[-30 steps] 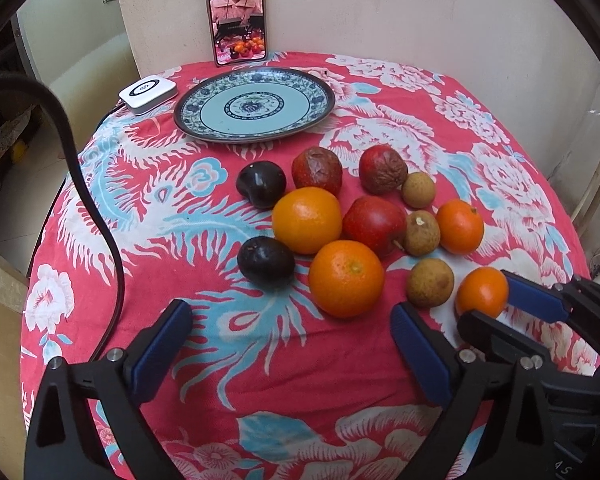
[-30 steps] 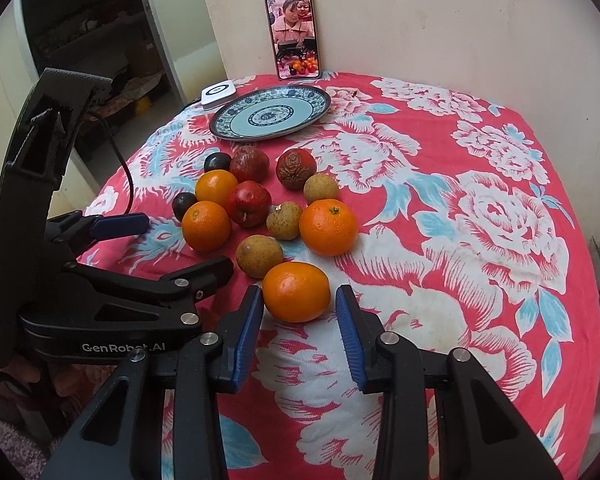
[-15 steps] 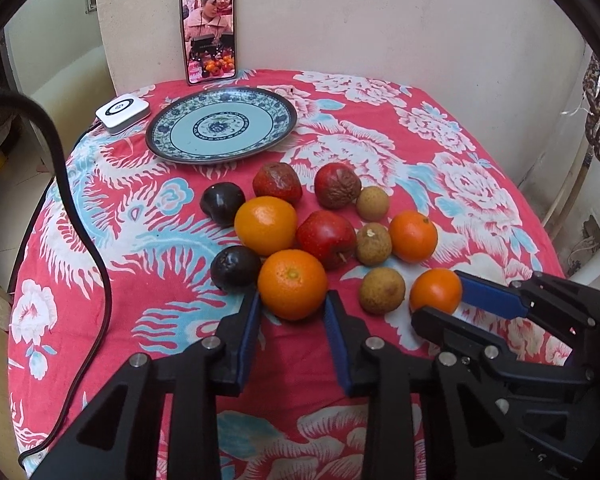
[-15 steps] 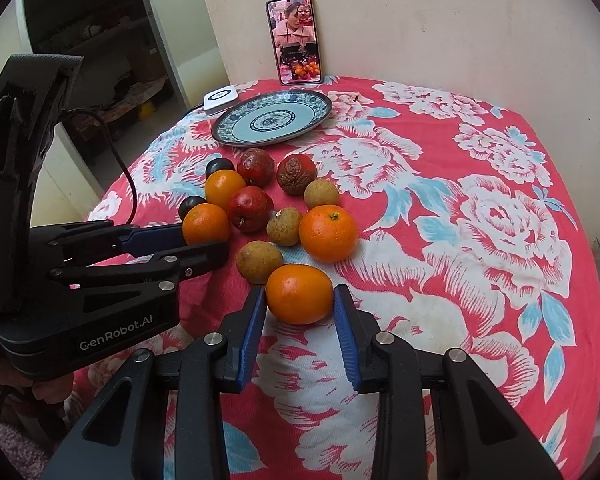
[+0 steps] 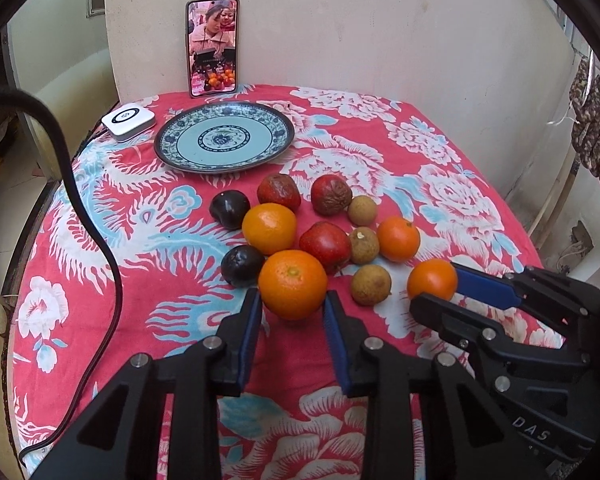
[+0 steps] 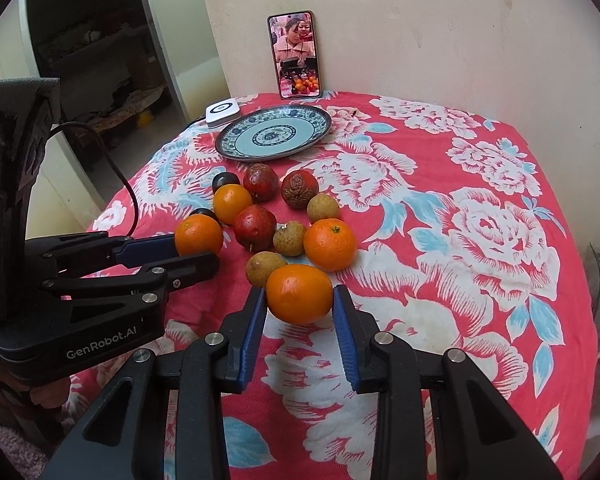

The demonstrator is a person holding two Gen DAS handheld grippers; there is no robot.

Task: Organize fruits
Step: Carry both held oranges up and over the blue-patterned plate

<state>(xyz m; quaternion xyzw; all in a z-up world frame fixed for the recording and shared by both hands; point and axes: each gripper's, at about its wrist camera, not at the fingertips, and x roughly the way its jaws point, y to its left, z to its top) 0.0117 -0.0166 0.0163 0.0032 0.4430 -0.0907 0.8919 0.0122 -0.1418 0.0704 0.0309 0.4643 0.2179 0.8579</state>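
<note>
My left gripper point(image 5: 293, 312) is clamped on the front orange point(image 5: 292, 290), nearest me of the fruit cluster below the plate point(image 5: 224, 138); my right gripper point(image 6: 300, 304) pinches a second orange point(image 6: 299, 293) at the cluster's right front edge.

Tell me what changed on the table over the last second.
The left gripper went from wide open to closed on the nearest orange. The right gripper closed a little more on its own orange, which looks slightly lifted off the cloth. The other fruits, the empty plate, the phone and the white box stayed put.
</note>
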